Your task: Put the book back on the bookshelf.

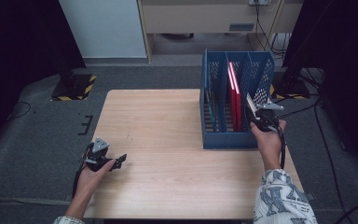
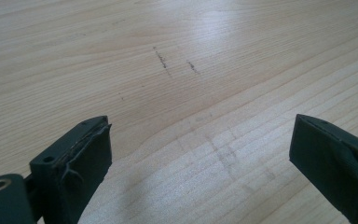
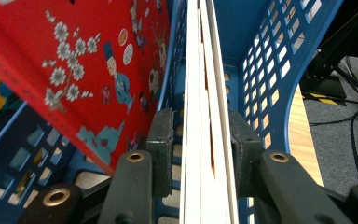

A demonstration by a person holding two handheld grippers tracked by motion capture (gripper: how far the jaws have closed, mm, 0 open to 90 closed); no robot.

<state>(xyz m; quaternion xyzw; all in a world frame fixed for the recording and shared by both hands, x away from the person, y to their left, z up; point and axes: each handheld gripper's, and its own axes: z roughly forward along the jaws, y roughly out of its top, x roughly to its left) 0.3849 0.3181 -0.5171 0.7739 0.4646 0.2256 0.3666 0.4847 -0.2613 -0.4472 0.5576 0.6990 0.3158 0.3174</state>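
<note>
My right hand-held gripper [image 3: 200,154] is at the near end of the blue file rack [image 1: 237,140], with a thin white book [image 3: 205,93] standing on edge between its jaws. In the right gripper view the book's page edge runs straight away from me, so its long axis lies along the rack's rightmost compartment, front to back, and the two pads [image 3: 161,149] flank it closely. There seems to be a sliver of gap on each side, though from this angle I can't be sure they have fully let go; I'd call the jaws slightly spread around the book rather than pinching it. The book sits inside the compartment against the divider, and a red illustrated book [image 3: 74,70] leans in the slot next to it. The mesh wall of the rack stands just beside the white book on its other side. That alignment is what the next move depends on: if I draw the right hand-held gripper back, it should go straight along the book's length toward me, so neither pad drags it sideways. My left hand-held gripper [image 2: 200,158] rests well apart on the wooden surface [image 1: 168,116], near its front left corner, jaws spread wide over bare wood with nothing between them. My right hand is clearly the nearer one.
</note>
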